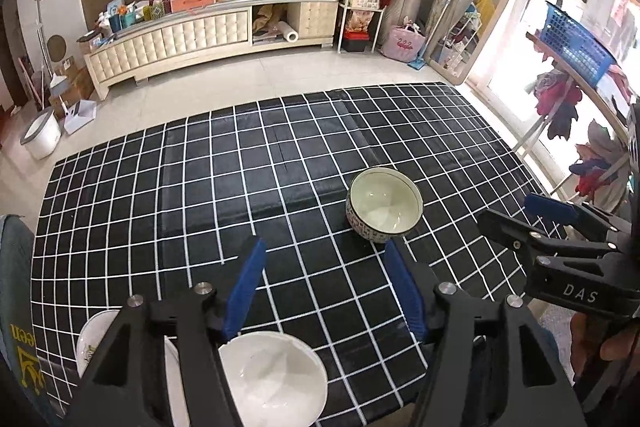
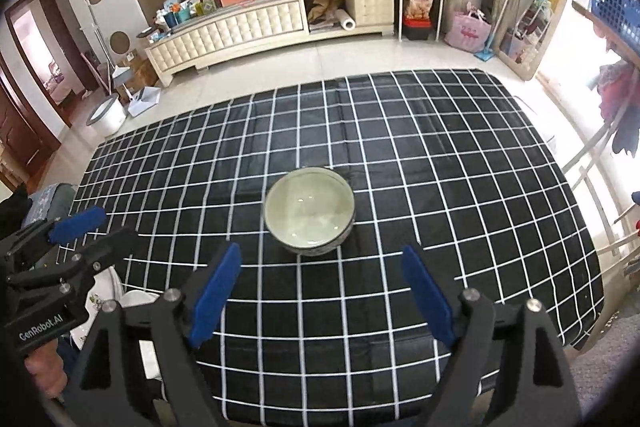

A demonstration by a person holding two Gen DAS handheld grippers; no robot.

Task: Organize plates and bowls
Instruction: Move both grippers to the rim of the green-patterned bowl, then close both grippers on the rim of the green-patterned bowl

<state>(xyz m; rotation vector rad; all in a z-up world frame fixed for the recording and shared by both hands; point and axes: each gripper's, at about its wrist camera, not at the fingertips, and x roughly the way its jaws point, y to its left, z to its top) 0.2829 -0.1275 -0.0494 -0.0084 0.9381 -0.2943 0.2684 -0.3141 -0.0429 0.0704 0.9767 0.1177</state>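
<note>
From the left wrist view, the left gripper (image 1: 322, 287) hovers with its jaws wide and empty above the near edge of the table (image 1: 280, 163). A white bowl (image 1: 276, 379) sits upright just beneath them, a plate (image 1: 94, 337) partly hidden to its left. The patterned bowl (image 1: 384, 205) stands mouth-up further out, right of centre.

From the right wrist view, the right gripper (image 2: 320, 291) has its jaws wide and empty, lined up just short of the patterned bowl (image 2: 309, 211). The bowl is round, so no long axis matters; its opening faces up. A good pick probably means bringing one finger inside the rim and one outside, closing gently to avoid tipping.
</note>
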